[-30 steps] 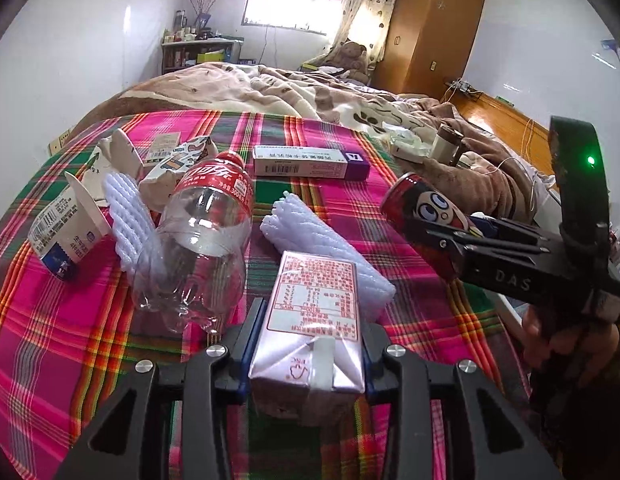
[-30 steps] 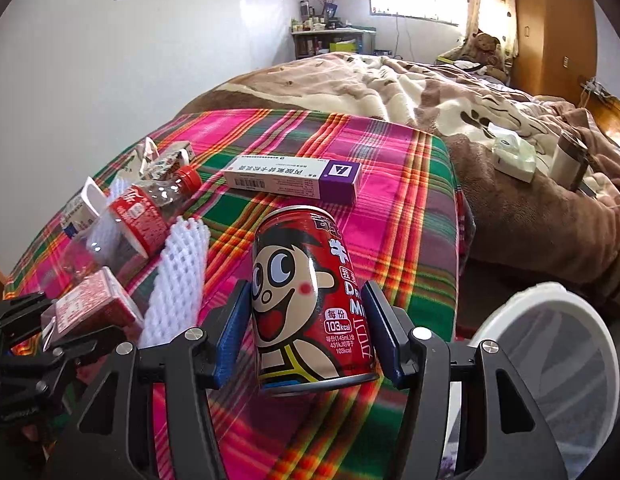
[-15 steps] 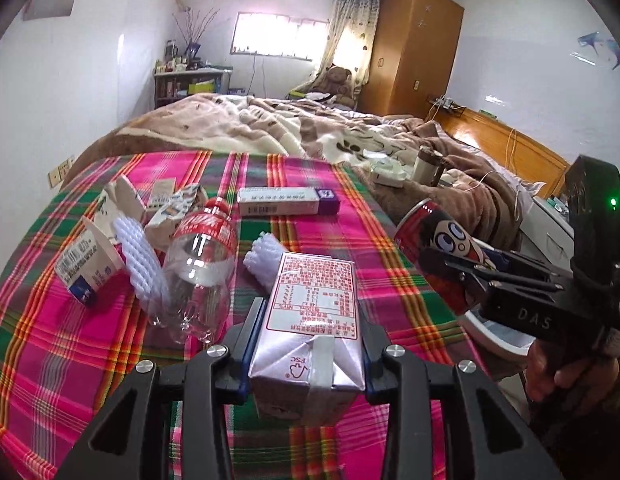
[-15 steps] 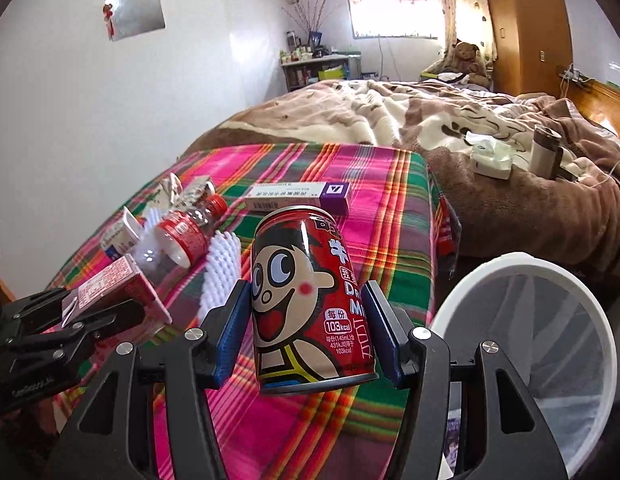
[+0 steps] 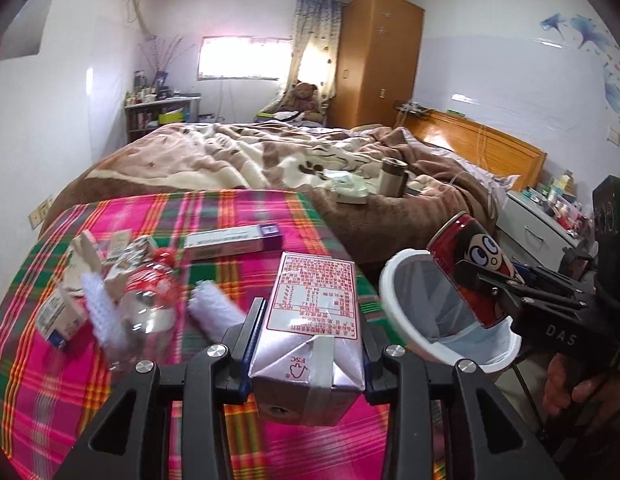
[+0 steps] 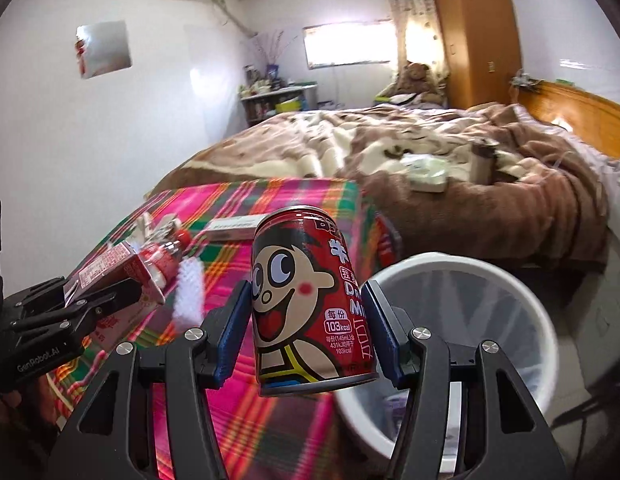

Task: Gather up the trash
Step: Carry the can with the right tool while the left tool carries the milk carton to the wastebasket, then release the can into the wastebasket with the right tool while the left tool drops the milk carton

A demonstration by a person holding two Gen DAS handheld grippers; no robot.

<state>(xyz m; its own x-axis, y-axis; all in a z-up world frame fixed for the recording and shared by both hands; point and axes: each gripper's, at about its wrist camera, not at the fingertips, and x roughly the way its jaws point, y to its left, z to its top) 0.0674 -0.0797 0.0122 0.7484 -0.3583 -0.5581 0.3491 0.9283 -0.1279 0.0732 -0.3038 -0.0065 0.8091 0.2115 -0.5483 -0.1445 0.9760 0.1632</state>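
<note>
My left gripper (image 5: 307,320) is shut on a small silver milk carton (image 5: 310,320) with red print, held above the plaid table. The carton also shows in the right wrist view (image 6: 117,276). My right gripper (image 6: 305,308) is shut on a red cartoon-face drink can (image 6: 305,300), held up beside the rim of a white trash bin (image 6: 510,292). The can (image 5: 470,264) and bin (image 5: 398,304) also show at the right of the left wrist view, the can in front of the bin's mouth.
On the plaid tablecloth (image 5: 49,392) lie a clear cola bottle (image 5: 149,304), white foam nets (image 5: 213,312), a long purple-ended box (image 5: 233,240) and torn cartons (image 5: 57,312). A bed with brown blankets (image 5: 249,152) lies behind. The bin stands off the table's right edge.
Both grippers have risen and pulled back from the table with their loads. The bin has come into fuller view, and the can now sits nearer its opening.
</note>
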